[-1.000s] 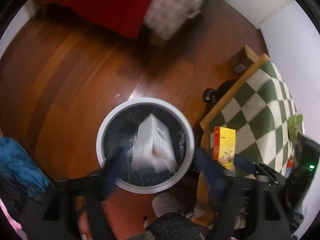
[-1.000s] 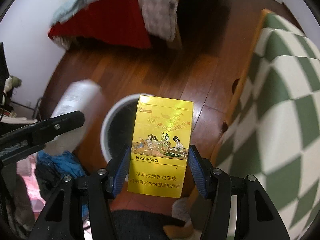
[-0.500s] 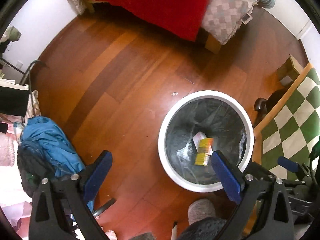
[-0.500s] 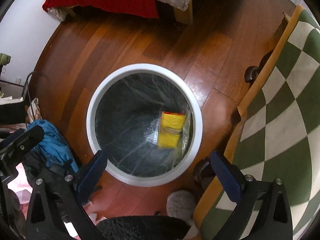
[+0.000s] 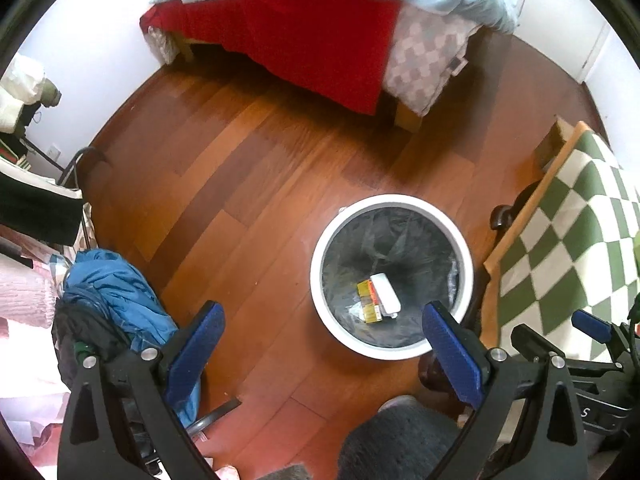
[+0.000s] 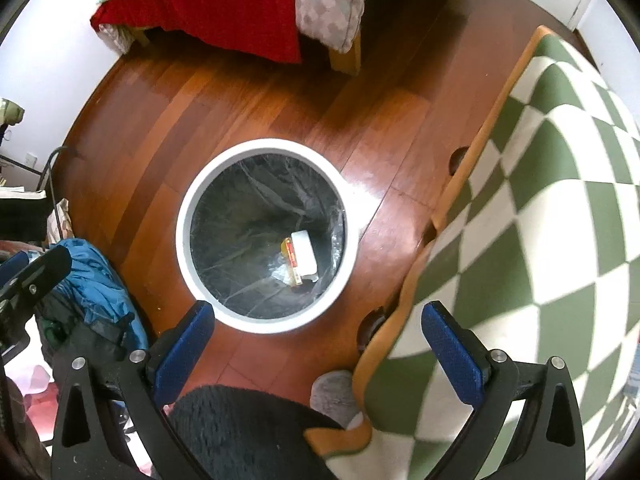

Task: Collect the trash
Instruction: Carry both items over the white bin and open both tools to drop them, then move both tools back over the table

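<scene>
Right wrist view showed the white bin [image 6: 264, 322] mid-frame, the yellow cigarette pack [image 6: 291, 257] and white box [image 6: 304, 254] lying touching at its bottom. My right gripper [image 6: 316, 344] and left gripper [image 5: 320, 344] gaped wide, both empty.

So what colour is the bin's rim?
White, around a dark liner; the bin shows best in the right wrist view.

The bin [image 6: 266, 248] stands on the floor [image 6: 248, 100] between the bed [image 6: 224, 4] and table [image 6: 540, 208]. Inside, a box [image 6: 304, 254] and packet [image 6: 291, 257] lie touching.
</scene>
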Available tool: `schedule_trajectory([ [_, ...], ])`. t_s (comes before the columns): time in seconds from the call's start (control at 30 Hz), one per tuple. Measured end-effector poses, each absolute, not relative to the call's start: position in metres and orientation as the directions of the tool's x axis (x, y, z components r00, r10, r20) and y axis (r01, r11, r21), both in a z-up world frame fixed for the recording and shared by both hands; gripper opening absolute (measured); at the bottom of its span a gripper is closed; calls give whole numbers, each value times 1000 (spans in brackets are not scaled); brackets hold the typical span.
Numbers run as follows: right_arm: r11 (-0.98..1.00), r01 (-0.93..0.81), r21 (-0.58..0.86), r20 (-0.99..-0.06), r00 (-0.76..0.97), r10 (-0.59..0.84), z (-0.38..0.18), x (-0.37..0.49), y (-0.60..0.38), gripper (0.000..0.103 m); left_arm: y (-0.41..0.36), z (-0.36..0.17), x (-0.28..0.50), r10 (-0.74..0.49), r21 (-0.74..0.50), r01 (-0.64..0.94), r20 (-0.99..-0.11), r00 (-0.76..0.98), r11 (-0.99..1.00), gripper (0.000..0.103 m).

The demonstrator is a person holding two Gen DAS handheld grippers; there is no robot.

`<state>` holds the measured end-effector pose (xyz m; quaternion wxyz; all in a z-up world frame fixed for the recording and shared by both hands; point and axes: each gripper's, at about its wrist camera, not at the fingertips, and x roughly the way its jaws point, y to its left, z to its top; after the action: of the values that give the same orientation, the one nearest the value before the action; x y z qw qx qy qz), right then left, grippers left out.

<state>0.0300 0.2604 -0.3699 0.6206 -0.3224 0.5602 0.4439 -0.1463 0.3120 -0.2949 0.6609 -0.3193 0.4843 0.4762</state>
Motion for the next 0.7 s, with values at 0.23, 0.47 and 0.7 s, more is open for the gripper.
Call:
schedule_trajectory([
  [0.23,396,-910,120,-960,-4,281,-315,33,223,103,274,-245,-142,378,11,-931,-915,138,365,101],
  [0.47,382,-909,165,-917,1,399,-248,34,177,103,235,-193,-138,448,-8,-919,-872,199,394,101],
  [0.7,383,-889,252,-857,-22,514,-192,38,128,103,193,-152,-131,502,12,-917,-840,207,398,101],
])
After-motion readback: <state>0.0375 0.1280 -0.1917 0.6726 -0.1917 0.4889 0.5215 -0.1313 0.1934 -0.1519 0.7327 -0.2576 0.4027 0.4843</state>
